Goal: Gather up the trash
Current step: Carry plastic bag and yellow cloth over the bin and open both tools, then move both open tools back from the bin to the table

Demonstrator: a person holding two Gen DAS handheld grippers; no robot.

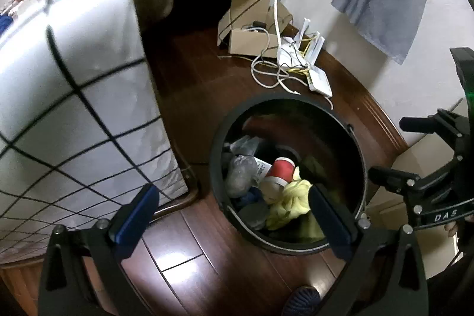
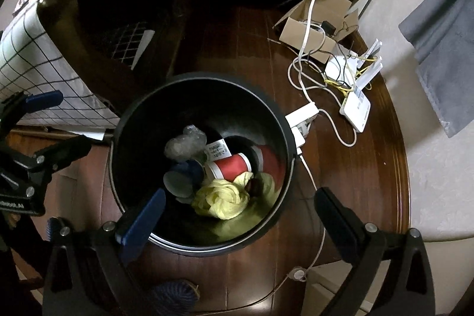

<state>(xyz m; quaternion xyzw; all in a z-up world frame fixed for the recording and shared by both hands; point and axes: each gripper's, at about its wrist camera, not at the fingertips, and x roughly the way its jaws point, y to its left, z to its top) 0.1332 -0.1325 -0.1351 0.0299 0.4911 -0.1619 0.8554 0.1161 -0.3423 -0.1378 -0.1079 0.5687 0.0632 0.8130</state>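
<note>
Bin (image 2: 118, 138) on floor below my two grippers, both spread wide, holding nothing: left gripper (image 1: 234, 215), right gripper (image 2: 240, 215). Inside bin: red cup (image 2: 229, 169), light, crushable, pinch rim; yellow wad (image 2: 220, 199), soft, pinch anywhere.

"DAS" — on right gripper (image 1: 444, 217)

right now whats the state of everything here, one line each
left gripper: open, empty, above the bin
right gripper: open, empty, above the bin
bin: upright, lidless, partly filled
red cup: on its side in the bin
yellow wad: crumpled, in the bin beside the cup
box: flaps open, cables inside
router: on the floor, cables attached
</note>
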